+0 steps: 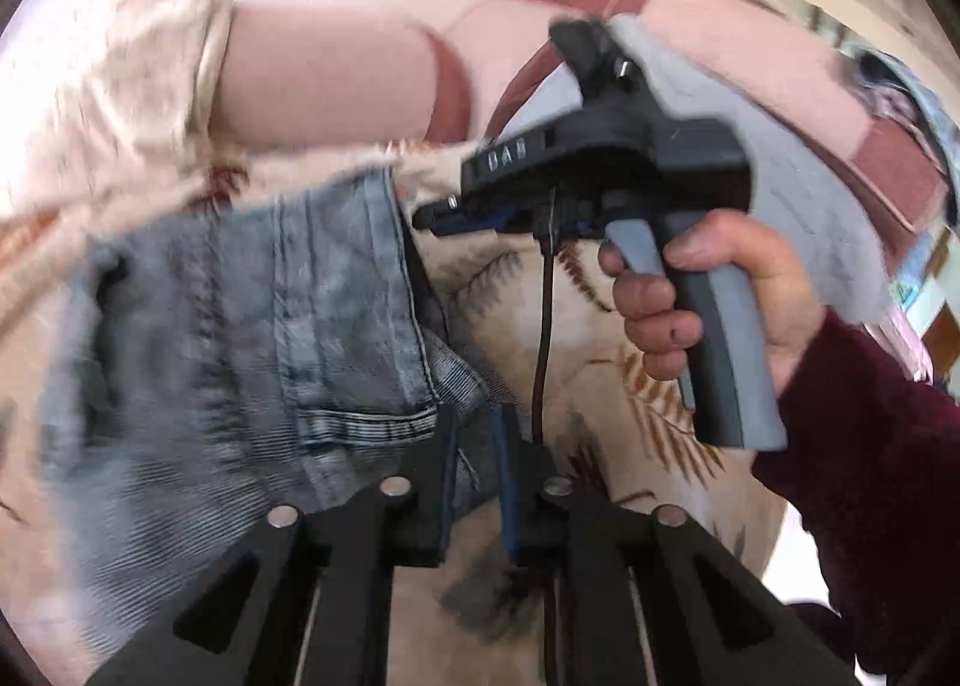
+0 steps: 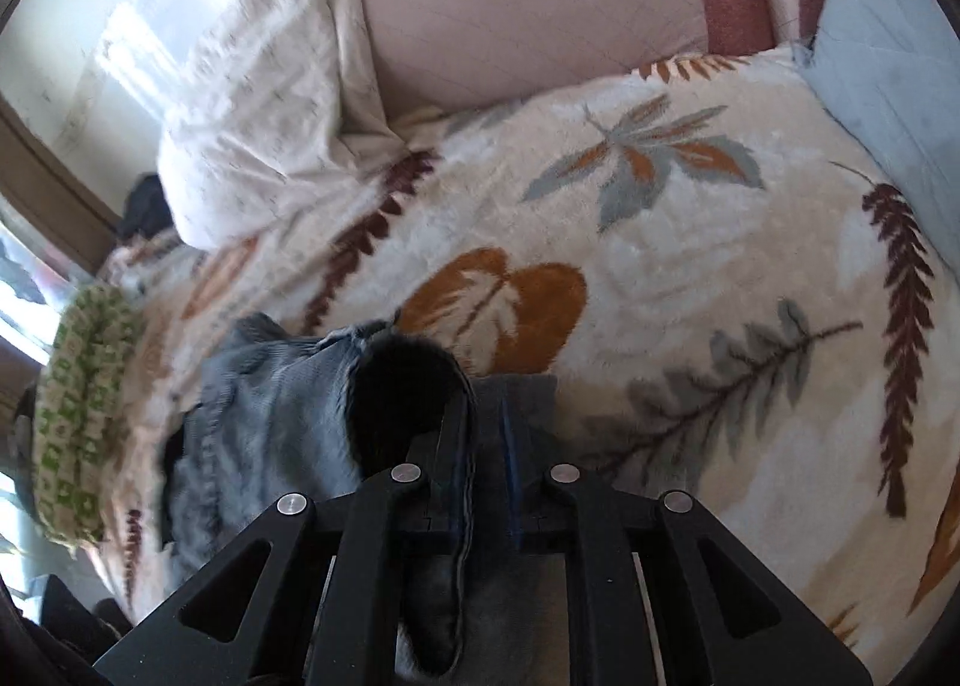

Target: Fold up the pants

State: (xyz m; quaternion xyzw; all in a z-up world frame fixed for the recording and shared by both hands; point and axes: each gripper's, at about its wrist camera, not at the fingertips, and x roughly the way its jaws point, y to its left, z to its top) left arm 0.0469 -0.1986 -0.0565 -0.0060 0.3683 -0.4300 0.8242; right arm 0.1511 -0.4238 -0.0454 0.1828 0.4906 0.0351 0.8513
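My left gripper point(image 1: 477, 482) is clamped on the jeans point(image 1: 252, 314); my right gripper point(image 2: 489, 440) pinches their hem above the leaf-print blanket point(image 2: 690, 278). Beyond lie a pink pillow point(image 2: 528, 20) and a cream pillow point(image 2: 264, 104).

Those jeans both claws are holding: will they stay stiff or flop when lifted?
Probably floppy: the jeans sag and bunch beside the left claw. Likely fairly heavy: the denim droops from the right claw. Unlikely to slip: the blanket looks plush.
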